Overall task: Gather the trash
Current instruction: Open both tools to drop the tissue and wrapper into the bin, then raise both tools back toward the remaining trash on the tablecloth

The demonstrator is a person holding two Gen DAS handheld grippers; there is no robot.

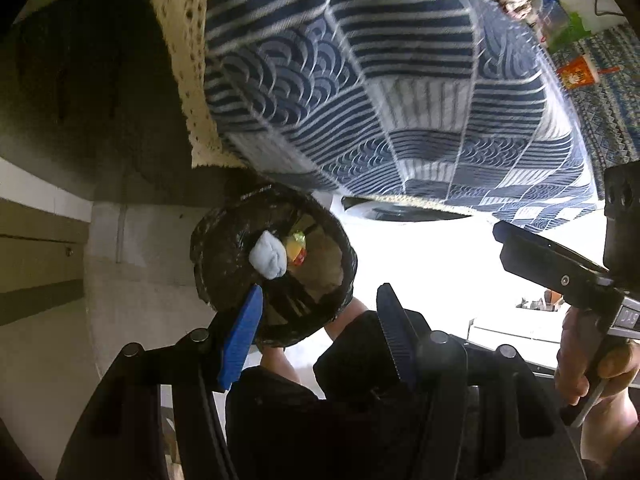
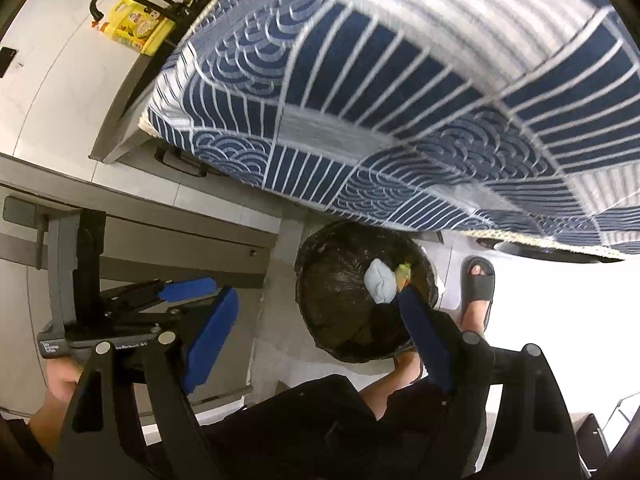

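Trash already lies in the black-lined bin (image 2: 360, 292) on the floor beside the blue patterned tablecloth (image 2: 400, 92): a crumpled white tissue (image 2: 380, 286) and, touching it, a yellow-green wrapper (image 2: 404, 270). Both the left gripper (image 1: 316, 320) and the right gripper (image 2: 316, 336) hover above the bin with fingers spread wide and holding nothing. A drop looks just finished, so the next move likely calls for turning back to the table for more litter.

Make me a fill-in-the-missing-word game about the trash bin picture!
1. The trash bin is lined with a ______ bag.
2. The crumpled white tissue lies ______ the bin.
3. The left tongs and right tongs both stand ______, holding nothing.
4. The blue patterned cloth hangs ______ the bin.

Missing words: black; inside; open; above
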